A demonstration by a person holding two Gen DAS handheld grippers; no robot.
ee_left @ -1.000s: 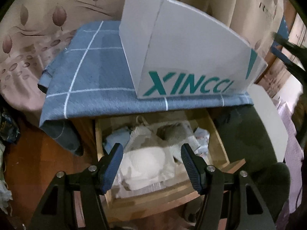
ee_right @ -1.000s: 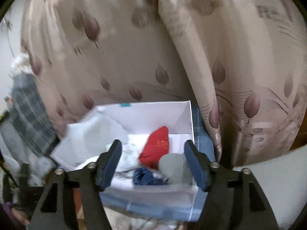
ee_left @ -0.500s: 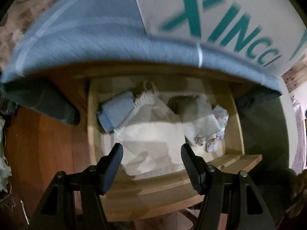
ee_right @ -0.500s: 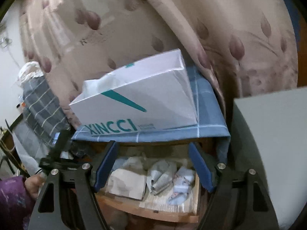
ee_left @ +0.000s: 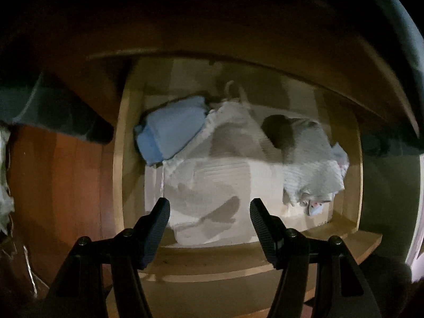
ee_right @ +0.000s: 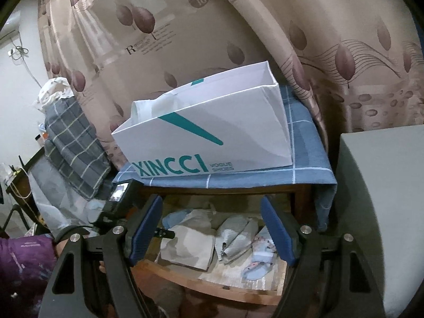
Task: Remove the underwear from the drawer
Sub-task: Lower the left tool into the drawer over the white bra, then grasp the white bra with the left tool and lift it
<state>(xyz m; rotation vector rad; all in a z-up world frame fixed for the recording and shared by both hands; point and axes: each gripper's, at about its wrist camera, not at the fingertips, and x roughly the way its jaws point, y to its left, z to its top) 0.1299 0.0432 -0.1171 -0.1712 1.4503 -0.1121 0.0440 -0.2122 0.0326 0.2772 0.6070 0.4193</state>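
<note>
Hovering with jaws apart and empty, the left gripper (ee_left: 209, 213) hangs over the white underwear (ee_left: 212, 185) lying in the open drawer (ee_left: 118, 159). Closing could snag 2 neighbours, the blue piece (ee_left: 169, 129) and grey piece (ee_left: 310, 164). The right gripper (ee_right: 212, 229) is spread too. The drawer's back is dark.

Left gripper (ee_left: 209, 212): jaws spread wide, nothing between them, fingers rising from the lower edge of the left wrist frame. Right gripper (ee_right: 212, 230): jaws likewise wide apart and unloaded, low in the right wrist frame. A purple-sleeved forearm (ee_right: 26, 257) enters at lower left.
</note>
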